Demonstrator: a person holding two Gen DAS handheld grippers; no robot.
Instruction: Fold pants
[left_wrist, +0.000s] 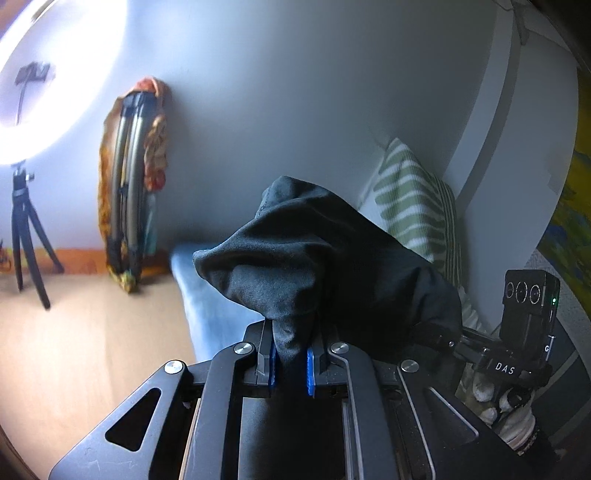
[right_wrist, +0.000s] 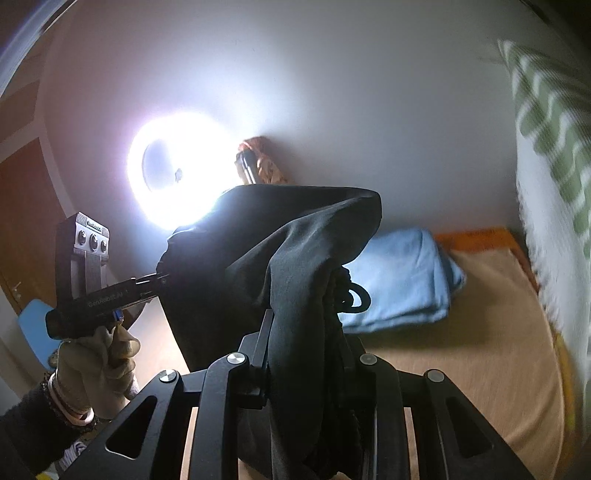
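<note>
Both grippers are clamping the black pants (left_wrist: 325, 258) and holding them in the air above the tan bed surface (right_wrist: 480, 350), near the folded blue cloth (right_wrist: 399, 280). The left gripper (left_wrist: 291, 365) is pinching a bunched corner between its blue pads (left_wrist: 309, 373), jaws nearly closed. The right gripper (right_wrist: 306, 354) is squeezing a thick wad, apparently the waistband, with a drawstring (right_wrist: 354, 295) hanging loose toward the blue cloth. The fabric is sagging between the two tools, so it risks landing crumpled rather than flat. The thick wad could also slip out of the right jaws, and the dangling drawstring could snag under a fold.
</note>
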